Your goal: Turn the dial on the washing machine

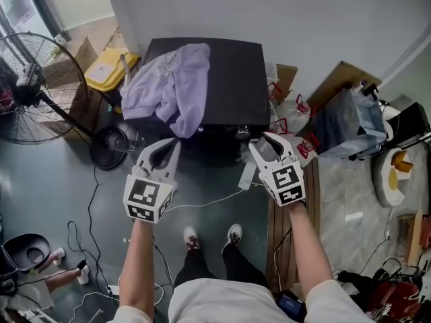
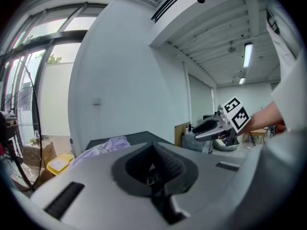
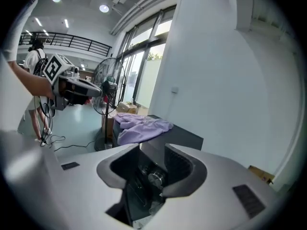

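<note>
A black washing machine (image 1: 236, 79) stands against the wall with a lavender garment (image 1: 172, 86) heaped on its lid. Its small round dial (image 1: 242, 132) sits on the front edge at the right. My right gripper (image 1: 259, 142) hovers just in front of that dial, open. In the right gripper view the dial (image 3: 154, 178) shows low in the gap between the jaws of the right gripper (image 3: 152, 147), and nothing presses on it. My left gripper (image 1: 176, 142) is held level beside it, in front of the machine's left half, shut and empty. In the left gripper view the left gripper (image 2: 153, 146) shows its jaws meeting.
A standing fan (image 1: 27, 89) and a yellow box (image 1: 111, 66) are left of the machine. A cardboard sheet and a plastic bag (image 1: 350, 123) crowd the right. Cables (image 1: 209, 200) run over the floor by my feet, and a wooden plank (image 1: 283, 224) lies at the right.
</note>
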Demonstrator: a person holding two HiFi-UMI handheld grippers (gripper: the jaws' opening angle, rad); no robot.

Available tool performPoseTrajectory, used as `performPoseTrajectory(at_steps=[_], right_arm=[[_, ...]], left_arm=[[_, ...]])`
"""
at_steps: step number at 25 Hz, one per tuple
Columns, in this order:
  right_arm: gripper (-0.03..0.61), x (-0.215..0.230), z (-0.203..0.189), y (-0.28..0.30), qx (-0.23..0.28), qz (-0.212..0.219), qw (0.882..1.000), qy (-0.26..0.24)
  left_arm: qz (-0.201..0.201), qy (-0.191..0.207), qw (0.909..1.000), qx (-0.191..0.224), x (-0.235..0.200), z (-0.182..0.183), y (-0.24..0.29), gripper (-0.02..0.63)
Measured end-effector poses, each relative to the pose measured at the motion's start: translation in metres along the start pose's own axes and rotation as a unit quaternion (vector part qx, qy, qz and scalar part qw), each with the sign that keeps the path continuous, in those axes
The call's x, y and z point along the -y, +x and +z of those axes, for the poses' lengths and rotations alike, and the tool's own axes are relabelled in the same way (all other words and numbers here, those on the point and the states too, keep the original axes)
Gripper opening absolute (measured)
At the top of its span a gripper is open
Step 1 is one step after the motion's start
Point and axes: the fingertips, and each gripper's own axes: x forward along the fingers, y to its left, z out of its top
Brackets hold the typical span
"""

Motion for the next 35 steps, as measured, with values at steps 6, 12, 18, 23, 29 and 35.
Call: performPoseTrajectory(at_steps=[6, 12, 18, 23, 29, 35], right_arm=[[0.172, -0.011, -0.050, 0.036, -0.042, 0.017, 0.999, -0.006], [0.190, -0.020, -0.089, 0.066, -0.062, 0.021, 0.998, 0.002], [0.229, -0.014, -0.123, 0.098, -0.068, -0.014, 0.997, -0.032], [0.241, -0.007, -0.147, 0.122, -0.072, -0.045, 0.995, -0.046], [0.256, 0.000, -0.163, 0.145, -0.068, -0.068, 0.995, -0.006], [0.256, 0.006, -0.170, 0.154, -0.065, -0.070, 0.993, 0.064]], left_arm=[[0.007, -0.023, 0.9995, -0.018, 0.003, -0.034, 0.013, 0.014], [0.007, -0.030, 0.9988, -0.038, 0.008, -0.068, 0.024, 0.014], [0.005, -0.043, 0.9976, -0.054, 0.013, -0.098, 0.035, 0.014], [-0.011, -0.048, 0.9969, -0.062, 0.025, -0.126, 0.046, 0.014], [-0.026, -0.051, 0.9955, -0.076, 0.039, -0.154, 0.054, 0.014], [-0.030, -0.059, 0.9942, -0.085, 0.044, -0.171, 0.054, 0.014]])
